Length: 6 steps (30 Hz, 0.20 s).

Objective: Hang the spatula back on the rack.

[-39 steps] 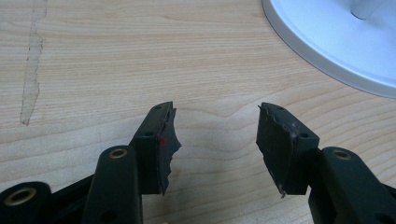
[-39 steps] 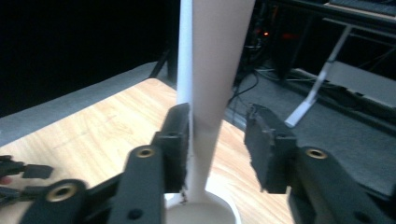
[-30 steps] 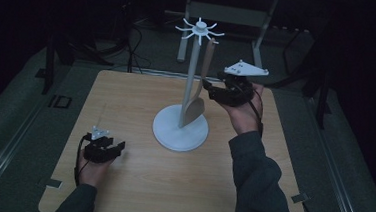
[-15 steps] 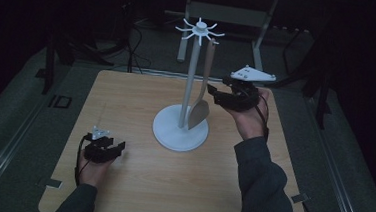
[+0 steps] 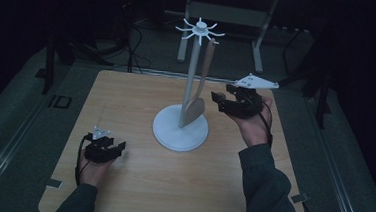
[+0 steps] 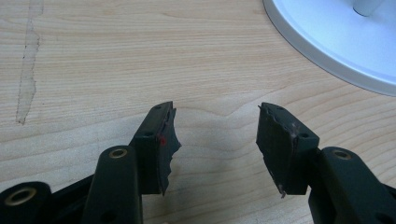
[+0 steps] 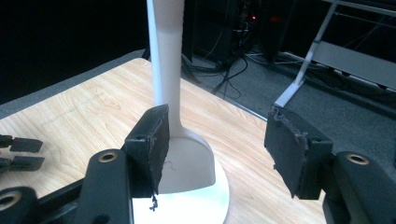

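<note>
In the high view we see a wooden spatula (image 5: 199, 89) hanging from the spoked top of a white stand (image 5: 193, 61), its flat blade low beside the pole and just above the round white base (image 5: 180, 133), near the middle of the frame. Our right gripper (image 5: 221, 102) sits just right of the blade, at centre right, and we hold it released: its jaws stand apart with nothing between them, close to the spatula but not touching it. A grey three-cornered plate (image 5: 254, 81) rides on top of it. In the right gripper view, the gripper (image 7: 212, 149) shows its two black jaws rising from the bottom, well spread; the spatula (image 7: 187, 158) hangs behind the left jaw, its blade showing in the gap's left part, and the pale handle runs up to the top edge of the frame. The base (image 7: 205, 200) lies beneath it on the table (image 7: 79, 121). Our left gripper (image 5: 113, 148) rests low at the lower left of the high view, on the wooden table (image 5: 170, 185), well apart from the stand. In the left gripper view it (image 6: 215, 140) is likewise released, jaws wide over bare wood, with the rim of the white base (image 6: 327, 46) in the upper right corner and a pale streak (image 6: 28, 70) on the table at the upper left.
</note>
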{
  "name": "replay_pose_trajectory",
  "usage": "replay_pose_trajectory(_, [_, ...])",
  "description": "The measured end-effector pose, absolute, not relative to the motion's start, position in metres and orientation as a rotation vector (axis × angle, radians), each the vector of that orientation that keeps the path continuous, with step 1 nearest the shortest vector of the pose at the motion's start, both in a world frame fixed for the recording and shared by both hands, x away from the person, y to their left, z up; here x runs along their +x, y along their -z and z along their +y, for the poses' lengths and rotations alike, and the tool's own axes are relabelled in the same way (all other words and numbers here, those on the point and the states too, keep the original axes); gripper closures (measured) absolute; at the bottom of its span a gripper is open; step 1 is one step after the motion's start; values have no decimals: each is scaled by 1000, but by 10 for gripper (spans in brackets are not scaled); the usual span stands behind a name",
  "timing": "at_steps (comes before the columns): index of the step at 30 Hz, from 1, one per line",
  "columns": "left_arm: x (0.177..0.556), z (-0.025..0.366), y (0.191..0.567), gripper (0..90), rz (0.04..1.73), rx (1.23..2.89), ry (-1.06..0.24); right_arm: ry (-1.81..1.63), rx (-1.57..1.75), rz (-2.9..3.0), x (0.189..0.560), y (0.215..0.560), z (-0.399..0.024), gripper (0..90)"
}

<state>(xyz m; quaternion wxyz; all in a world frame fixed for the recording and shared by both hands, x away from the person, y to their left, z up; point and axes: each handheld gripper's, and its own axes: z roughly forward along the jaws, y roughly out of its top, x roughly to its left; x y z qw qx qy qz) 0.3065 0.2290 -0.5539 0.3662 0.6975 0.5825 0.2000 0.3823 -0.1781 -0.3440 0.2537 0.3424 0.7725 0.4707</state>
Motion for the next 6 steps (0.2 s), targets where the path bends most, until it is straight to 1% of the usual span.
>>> replay_pose_trajectory(6, [307,229,554,472,1497,1792,-514,-1248,953,2108,380,355,-189,397])
